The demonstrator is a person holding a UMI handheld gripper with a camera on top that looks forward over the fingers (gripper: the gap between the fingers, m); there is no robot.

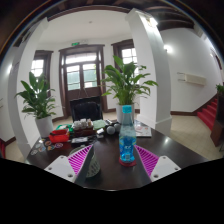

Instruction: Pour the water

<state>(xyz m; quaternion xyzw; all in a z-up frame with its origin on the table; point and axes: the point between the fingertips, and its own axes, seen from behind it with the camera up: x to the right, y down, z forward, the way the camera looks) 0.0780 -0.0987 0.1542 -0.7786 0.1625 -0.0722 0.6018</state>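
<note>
The water bottle (127,137) stands upright on the dark tabletop (110,170), a clear plastic bottle with a blue label around its lower half and a pale cap. It sits between the jaws, closer to the right finger than the left, and appears to rest on the tabletop by its own base. The gripper (113,160) is held level, pointing forward over the near edge of the tabletop. Its jaws are spread wide; the magenta pads (80,157) angle outward on either side, and a visible gap remains between the left pad and the bottle. Whether the right pad touches the bottle is hard to tell from here, but nothing looks squeezed.

Toward the far left part of the tabletop lies a cluster of small items: a red object (59,135), some dark pieces and what may be cups or a tea set (88,128), too small to name with certainty. These stand well apart from the bottle, off to the left of the left finger. Beyond the far edge, a leafy potted plant (38,102) stands at the left and another plant (124,80) rises directly behind the bottle. A dark wooden double door (81,75) and white walls close the room behind.
</note>
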